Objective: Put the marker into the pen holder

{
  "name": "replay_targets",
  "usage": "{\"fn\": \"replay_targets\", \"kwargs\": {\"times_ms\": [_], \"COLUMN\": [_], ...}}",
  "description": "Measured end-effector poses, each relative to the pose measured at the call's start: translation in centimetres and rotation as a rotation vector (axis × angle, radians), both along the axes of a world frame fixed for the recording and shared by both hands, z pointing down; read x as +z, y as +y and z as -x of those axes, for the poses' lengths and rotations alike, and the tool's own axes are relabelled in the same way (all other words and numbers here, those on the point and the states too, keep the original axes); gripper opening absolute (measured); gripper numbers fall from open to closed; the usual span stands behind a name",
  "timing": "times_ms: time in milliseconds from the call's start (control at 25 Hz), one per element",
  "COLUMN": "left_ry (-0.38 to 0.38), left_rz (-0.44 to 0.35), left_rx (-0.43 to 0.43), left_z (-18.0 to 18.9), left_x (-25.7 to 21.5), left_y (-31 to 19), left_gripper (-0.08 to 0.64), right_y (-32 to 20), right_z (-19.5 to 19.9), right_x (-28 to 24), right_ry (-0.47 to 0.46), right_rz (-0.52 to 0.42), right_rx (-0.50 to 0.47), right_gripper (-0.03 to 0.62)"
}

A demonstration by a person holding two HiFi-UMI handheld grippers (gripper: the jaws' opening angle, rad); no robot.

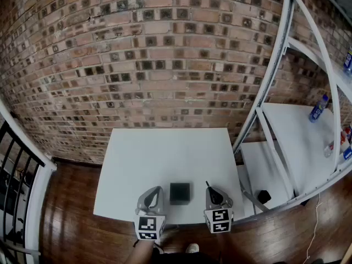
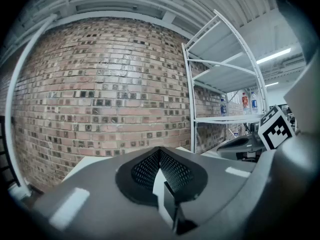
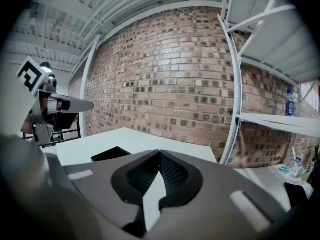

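Observation:
The black square pen holder (image 1: pixel 180 193) stands near the front edge of the white table (image 1: pixel 165 153), between my two grippers. My left gripper (image 1: pixel 156 190) sits just left of it, jaws closed tip to tip with nothing between them (image 2: pixel 160 151). My right gripper (image 1: pixel 212 190) sits just right of it, also shut and empty (image 3: pixel 160 154). In the right gripper view the pen holder (image 3: pixel 111 154) lies low on the left, and the left gripper (image 3: pixel 60 106) hovers beyond it. I cannot make out the marker in any view.
A brick wall (image 1: pixel 165 65) rises behind the table. A white shelf rack (image 1: pixel 286 125) stands to the right, with bottles (image 1: pixel 318 108) and a small black object (image 1: pixel 264 196) on its shelves. A black railing (image 1: pixel 14 164) runs along the left over wooden floor.

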State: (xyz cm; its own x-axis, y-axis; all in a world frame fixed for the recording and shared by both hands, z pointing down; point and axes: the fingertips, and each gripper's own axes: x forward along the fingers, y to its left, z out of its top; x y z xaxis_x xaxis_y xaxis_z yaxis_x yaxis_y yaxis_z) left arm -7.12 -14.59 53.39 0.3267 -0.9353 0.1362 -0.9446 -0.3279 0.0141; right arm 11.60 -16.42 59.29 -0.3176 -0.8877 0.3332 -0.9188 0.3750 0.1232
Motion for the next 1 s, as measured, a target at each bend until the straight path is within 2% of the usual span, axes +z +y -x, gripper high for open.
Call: {"fn": "replay_targets", "kwargs": {"times_ms": [40, 120, 200, 520, 800, 1000], "left_ry": [0.002, 0.005, 0.003, -0.013, -0.017, -0.036], "left_rz": [0.000, 0.002, 0.004, 0.011, 0.026, 0.025], "left_rx": [-0.001, -0.002, -0.005, -0.024, -0.043, -0.049], "left_z": [0.1, 0.3, 0.5, 1.6, 2.6, 3.1], "left_x": [0.0, 0.0, 0.1, 0.4, 0.7, 1.0], "left_y": [-0.2, -0.6, -0.9, -1.3, -1.4, -1.6], "left_gripper": [0.014, 0.014, 0.014, 0.014, 0.014, 0.014], "right_y": [-0.4, -1.1, -1.8, -3.8, -4.8, -5.0], "right_z": [-0.2, -0.6, -1.0, -2.0, -3.9, -4.7], "right_x": [0.7, 2.1, 3.8, 9.7, 15.5, 17.1], "right_ry": [0.007, 0.024, 0.047, 0.128, 0.186, 0.198], "right_rz": [0.026, 0.081, 0.136, 0.332, 0.496, 0.584], "right_rx": [0.002, 0.003, -0.001, -0.051, -0.049, -0.029], "right_gripper": [0.003, 0.057, 0.084, 0.089, 0.089, 0.089]}}
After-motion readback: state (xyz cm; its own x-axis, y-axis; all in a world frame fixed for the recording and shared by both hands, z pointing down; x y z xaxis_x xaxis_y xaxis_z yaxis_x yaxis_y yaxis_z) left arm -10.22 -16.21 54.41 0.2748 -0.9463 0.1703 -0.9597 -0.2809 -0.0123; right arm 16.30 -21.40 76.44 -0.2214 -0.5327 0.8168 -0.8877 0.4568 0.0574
